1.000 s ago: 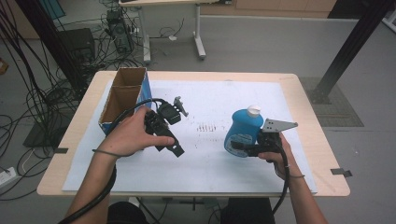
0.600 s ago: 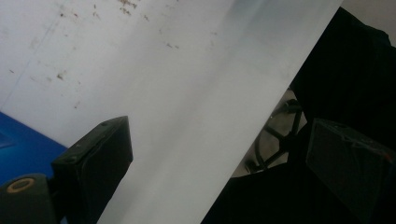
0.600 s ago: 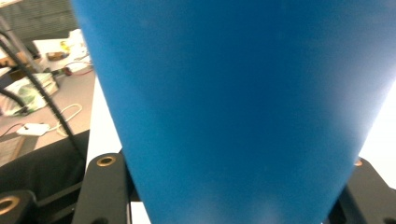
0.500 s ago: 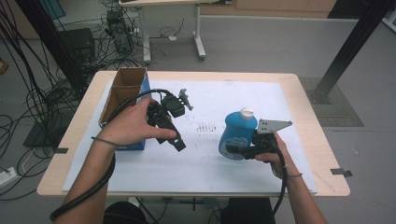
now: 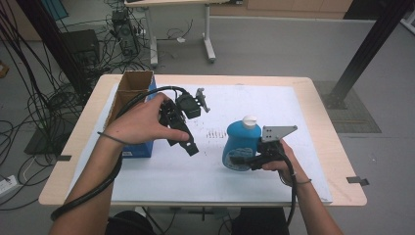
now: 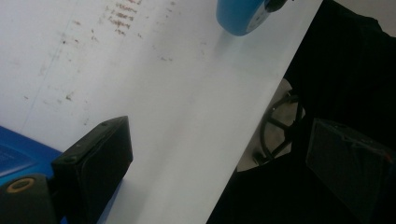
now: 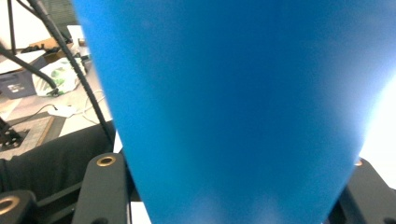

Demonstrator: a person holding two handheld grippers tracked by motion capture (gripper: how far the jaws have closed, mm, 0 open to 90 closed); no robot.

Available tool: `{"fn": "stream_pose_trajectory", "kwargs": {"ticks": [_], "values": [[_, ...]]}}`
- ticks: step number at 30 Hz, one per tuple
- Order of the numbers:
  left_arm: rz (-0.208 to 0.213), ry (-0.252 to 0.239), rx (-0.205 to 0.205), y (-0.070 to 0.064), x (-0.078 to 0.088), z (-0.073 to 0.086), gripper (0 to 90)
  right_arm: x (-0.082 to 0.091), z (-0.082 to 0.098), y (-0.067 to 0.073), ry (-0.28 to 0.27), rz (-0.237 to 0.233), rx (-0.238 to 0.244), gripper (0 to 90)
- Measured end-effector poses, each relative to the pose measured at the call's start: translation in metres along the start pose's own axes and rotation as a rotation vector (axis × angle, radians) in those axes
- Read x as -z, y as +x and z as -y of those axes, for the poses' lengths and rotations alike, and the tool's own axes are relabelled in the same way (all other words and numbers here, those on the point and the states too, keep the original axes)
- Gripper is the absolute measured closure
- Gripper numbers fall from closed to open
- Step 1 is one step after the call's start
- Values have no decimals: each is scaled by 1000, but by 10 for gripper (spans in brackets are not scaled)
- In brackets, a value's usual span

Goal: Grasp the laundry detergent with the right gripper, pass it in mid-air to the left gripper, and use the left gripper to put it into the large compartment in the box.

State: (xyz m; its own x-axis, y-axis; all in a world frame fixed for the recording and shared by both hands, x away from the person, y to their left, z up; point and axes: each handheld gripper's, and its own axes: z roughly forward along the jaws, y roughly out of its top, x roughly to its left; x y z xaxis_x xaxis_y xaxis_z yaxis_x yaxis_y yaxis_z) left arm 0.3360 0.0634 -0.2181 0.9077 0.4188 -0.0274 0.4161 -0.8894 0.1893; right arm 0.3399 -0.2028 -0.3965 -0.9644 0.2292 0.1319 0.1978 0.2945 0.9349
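On the white sheet that covers the worktop (image 5: 313, 147), toward its right half, we find the blue bottle (image 5: 240, 147) standing upright with its white cap (image 5: 249, 120) on top, clamped low on its body by the right claw (image 5: 243, 160); in the right gripper view the blue wall (image 7: 233, 112) sits between both jaws. We judge the grip to be low and the bottle top-heavy, so any lift or tilt may let it pivot or slide out between the pads, and a hard squeeze on a soft wall could force liquid past the cap. The left claw (image 5: 188, 142) hangs above the sheet with its jaws wide and empty, between the bottle and the open cardboard box (image 5: 129, 95). We note its trailing cable (image 5: 98, 191) looping near the box; a careless swing could drag the box or knock the bottle.
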Motion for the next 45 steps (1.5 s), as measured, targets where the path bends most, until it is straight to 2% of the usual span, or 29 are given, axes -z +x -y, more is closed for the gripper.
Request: {"fn": "stream_pose_trajectory", "kwargs": {"ticks": [13,18,45], "values": [[14,25,-76,-13,3,-11,74,-13,-7,9,31,-84,39,407],[17,28,-101,-19,3,-15,74,-18,-9,12,47,-102,46,408],[22,51,-167,-34,-5,-34,74,-45,-27,28,86,-178,104,408]]}}
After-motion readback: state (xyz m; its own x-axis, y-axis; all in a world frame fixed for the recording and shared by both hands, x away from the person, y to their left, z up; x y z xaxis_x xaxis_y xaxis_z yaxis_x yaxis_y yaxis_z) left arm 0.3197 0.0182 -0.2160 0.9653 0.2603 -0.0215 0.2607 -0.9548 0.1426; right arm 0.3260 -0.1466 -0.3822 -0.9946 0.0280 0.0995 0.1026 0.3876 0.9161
